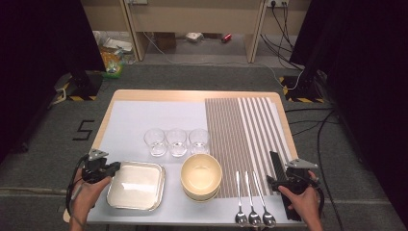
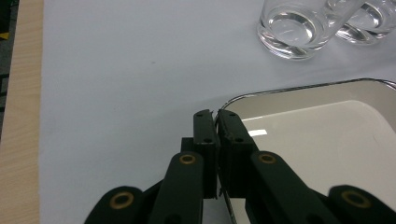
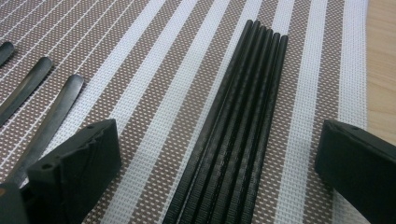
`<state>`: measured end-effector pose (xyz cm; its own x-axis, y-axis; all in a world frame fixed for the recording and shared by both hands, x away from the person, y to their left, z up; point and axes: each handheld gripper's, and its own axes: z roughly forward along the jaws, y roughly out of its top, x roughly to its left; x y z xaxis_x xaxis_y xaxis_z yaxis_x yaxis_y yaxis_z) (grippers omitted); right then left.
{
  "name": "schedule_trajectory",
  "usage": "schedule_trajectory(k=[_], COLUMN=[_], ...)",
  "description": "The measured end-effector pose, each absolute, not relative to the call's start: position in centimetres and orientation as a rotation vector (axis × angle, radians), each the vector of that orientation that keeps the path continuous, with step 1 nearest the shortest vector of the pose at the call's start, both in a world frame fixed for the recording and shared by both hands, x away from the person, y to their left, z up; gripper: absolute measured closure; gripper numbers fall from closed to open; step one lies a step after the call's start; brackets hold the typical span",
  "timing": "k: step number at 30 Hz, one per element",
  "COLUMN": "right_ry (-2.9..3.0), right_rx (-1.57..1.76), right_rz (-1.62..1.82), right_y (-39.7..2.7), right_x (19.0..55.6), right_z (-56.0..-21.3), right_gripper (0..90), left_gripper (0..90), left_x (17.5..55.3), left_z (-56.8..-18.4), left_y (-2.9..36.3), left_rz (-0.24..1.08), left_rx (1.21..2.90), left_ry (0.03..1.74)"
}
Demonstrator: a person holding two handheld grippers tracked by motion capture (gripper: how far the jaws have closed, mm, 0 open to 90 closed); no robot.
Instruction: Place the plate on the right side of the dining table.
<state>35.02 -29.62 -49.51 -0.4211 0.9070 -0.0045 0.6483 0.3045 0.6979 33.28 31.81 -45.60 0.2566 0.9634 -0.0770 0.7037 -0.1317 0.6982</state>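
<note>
We see the table [image 1: 192,95] lit evenly from overhead, its surroundings falling dark. Glare streaks the tray [image 2: 327,135] floor; beside it the glasses [image 2: 294,28] stay sharp, while nearby jaws blur softly.

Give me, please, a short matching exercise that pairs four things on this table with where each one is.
Things:
1. square tray
2. black chopsticks
3. three glasses
4. spoons

Places:
A. behind the bowl, in a row
B. rim pinched by the left claw
C. between the open right claw's jaws
D. right of the bowl, handles on the striped mat

Pairs: 1-B, 2-C, 3-A, 4-D
</note>
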Motion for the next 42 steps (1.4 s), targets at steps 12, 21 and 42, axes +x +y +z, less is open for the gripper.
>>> schedule_trajectory(k=[12,21,42], right_ry=[2.179,2.179,2.179], right_rx=[1.388,1.388,1.386], right_rz=[0.883,0.883,0.882], right_y=[-29.6,-29.6,-29.6], right_x=[35.0,35.0,35.0], right_z=[-49.5,-49.5,-49.5], right_gripper=[0.8,0.7,0.8], left_gripper=[80.3,75.1,70.9], left_x=[32.5,32.0,30.7], left_z=[-45.1,-45.3,-45.9], left_y=[32.4,32.3,32.9], left_rz=[0.499,0.471,0.323], left_rx=[1.878,1.868,1.88], left_ry=[1.519,1.531,1.563])
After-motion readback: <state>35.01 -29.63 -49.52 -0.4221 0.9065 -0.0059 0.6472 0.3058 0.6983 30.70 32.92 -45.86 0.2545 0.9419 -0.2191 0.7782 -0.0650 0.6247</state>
